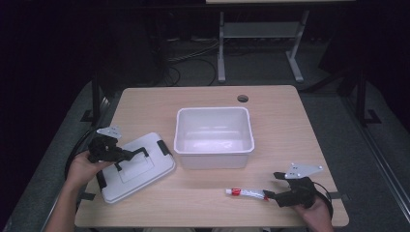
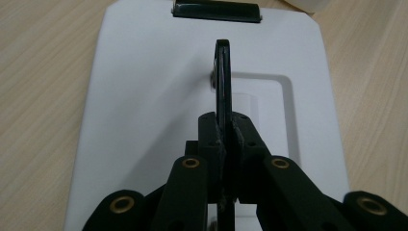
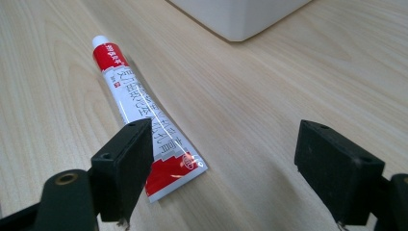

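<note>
Nearest to me, my right gripper (image 1: 276,186) sits low over the front right of the table (image 1: 290,121), its fingers (image 3: 122,166) released and spread wide. Between them lies the flat crimped end of a red-and-white tube (image 3: 144,115); in the right gripper view one finger stands right at the tube's edge, though I cannot tell whether it touches, and the other finger is well clear on bare wood. The tube lies flat on the table, its white cap pointing away from the gripper toward the left.

Over on the front left, my left gripper (image 1: 140,152) is clenched on the black handle (image 2: 223,82) of the white lid (image 1: 138,166). In the left gripper view the handle stands on edge, pinched between the two fingers (image 2: 210,137). The lid lies on the table at a slant, a black clasp (image 2: 216,10) at its far edge.

Farther off, at the middle of the table, stands the white bin (image 1: 213,137), open-topped, just beside the lid's far corner. Beyond it a small round hole (image 1: 242,98) marks the table's back edge.
</note>
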`<act>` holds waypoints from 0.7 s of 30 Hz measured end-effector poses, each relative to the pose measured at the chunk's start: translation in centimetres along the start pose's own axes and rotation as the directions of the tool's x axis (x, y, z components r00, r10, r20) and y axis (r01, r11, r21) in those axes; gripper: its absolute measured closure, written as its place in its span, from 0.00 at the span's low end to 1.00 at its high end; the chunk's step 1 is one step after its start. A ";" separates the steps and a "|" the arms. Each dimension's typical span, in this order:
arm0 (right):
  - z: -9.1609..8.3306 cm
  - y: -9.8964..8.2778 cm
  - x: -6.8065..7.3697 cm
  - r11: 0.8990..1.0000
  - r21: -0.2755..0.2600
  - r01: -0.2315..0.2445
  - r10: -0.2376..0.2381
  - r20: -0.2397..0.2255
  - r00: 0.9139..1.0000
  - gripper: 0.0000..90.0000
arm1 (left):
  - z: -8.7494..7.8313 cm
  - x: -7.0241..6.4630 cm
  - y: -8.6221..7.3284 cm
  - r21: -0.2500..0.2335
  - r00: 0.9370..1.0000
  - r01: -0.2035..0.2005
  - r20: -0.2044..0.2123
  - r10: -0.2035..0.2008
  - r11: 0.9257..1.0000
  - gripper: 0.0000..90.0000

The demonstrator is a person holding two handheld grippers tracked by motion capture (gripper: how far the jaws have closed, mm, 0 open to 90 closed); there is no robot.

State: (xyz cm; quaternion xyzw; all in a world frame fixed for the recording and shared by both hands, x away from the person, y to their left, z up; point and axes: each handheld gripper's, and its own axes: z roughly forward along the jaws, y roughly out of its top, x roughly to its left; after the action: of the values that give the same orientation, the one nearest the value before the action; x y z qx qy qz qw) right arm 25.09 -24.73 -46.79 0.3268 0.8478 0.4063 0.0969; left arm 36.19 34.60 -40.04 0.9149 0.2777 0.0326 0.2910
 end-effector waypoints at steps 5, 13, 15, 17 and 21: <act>-0.2 -0.1 -0.1 1.000 -0.012 -0.011 0.011 0.007 1.000 0.23 | 0.0 0.2 -0.2 -0.011 1.000 0.014 -0.011 -0.014 1.000 0.92; -0.4 0.0 0.0 1.000 -0.011 -0.014 0.014 0.017 1.000 0.23 | -0.7 0.4 -0.7 -0.037 0.998 0.037 -0.047 -0.038 0.999 0.80; -0.4 0.1 0.0 1.000 -0.016 -0.014 0.015 0.019 1.000 0.23 | -1.0 0.4 -0.9 -0.055 0.997 0.047 -0.052 -0.050 0.997 0.78; -0.4 0.1 0.0 1.000 -0.015 -0.014 0.014 0.018 1.000 0.23 | -1.2 0.5 -1.1 -0.058 0.998 0.043 -0.051 -0.046 0.997 0.77; -0.3 0.1 0.0 1.000 -0.008 -0.010 0.010 0.015 1.000 0.23 | -1.5 0.7 -1.3 -0.058 0.997 0.050 -0.059 -0.054 0.997 0.75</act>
State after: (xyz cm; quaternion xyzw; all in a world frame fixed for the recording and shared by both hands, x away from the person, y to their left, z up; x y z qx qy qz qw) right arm 25.00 -24.84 -46.56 0.3336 0.8439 0.4075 0.1028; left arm 35.81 36.61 -39.61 0.8974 0.3091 0.0606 0.3091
